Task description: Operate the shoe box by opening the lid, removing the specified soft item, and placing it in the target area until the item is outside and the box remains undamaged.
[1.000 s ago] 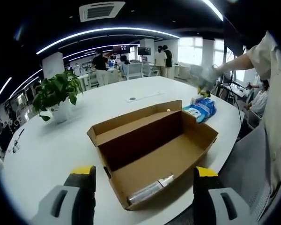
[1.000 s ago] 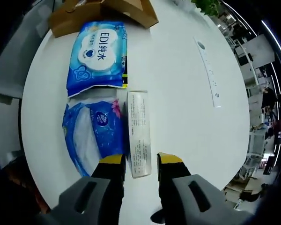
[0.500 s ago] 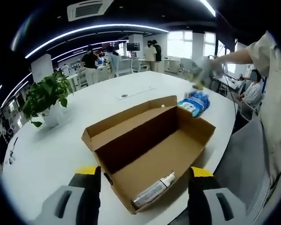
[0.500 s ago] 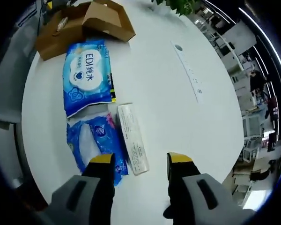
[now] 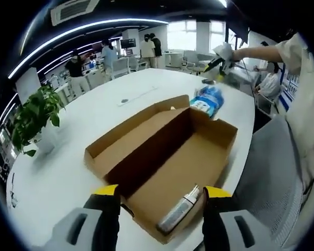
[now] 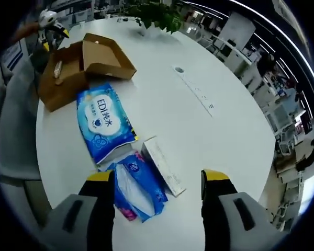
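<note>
Two soft packs lie on the tabletop just beyond the open shoe box, both tongs gaping empty, so removal looks done; next, the left tongs would tackle the bottle inside.

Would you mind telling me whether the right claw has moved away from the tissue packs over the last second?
Yes. The right claw has drawn back from the tissue packs; more table and the shoe box now show.

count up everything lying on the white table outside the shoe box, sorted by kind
Blue soft packs: 2, the large pack and the small pack.
White flat box: 1.
Potted plant: 1.
Total: 4.
</note>
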The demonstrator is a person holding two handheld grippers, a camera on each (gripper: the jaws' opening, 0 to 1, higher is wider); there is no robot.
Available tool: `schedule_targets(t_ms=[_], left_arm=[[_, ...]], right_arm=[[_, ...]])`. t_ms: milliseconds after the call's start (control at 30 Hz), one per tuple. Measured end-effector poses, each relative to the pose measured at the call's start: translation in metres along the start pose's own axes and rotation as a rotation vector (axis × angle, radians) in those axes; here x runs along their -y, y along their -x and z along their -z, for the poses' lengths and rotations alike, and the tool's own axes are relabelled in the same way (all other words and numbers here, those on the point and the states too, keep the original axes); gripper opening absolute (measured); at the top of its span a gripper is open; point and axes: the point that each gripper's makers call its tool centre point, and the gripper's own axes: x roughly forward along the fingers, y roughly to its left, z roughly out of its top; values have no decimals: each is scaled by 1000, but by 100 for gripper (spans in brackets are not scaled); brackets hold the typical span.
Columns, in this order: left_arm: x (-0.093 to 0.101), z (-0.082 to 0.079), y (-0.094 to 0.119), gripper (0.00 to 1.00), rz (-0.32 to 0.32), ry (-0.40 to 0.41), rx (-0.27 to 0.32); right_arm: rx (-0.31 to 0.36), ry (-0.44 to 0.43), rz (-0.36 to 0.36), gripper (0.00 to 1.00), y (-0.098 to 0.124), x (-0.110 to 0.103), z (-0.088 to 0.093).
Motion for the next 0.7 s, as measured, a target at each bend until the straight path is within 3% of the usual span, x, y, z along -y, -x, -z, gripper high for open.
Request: schedule_targets(t_ms=[267, 600, 700], left_arm=[[2, 8, -13, 62, 95, -101, -106], [13, 6, -31, 60, 233, -174, -168], [21, 13, -33, 60, 295, -201, -222]], right_arm=[[63, -62, 0, 78, 13, -26, -6], [153, -149, 16, 94, 35, -58, -11], [179, -173, 26, 96, 44, -67, -12]])
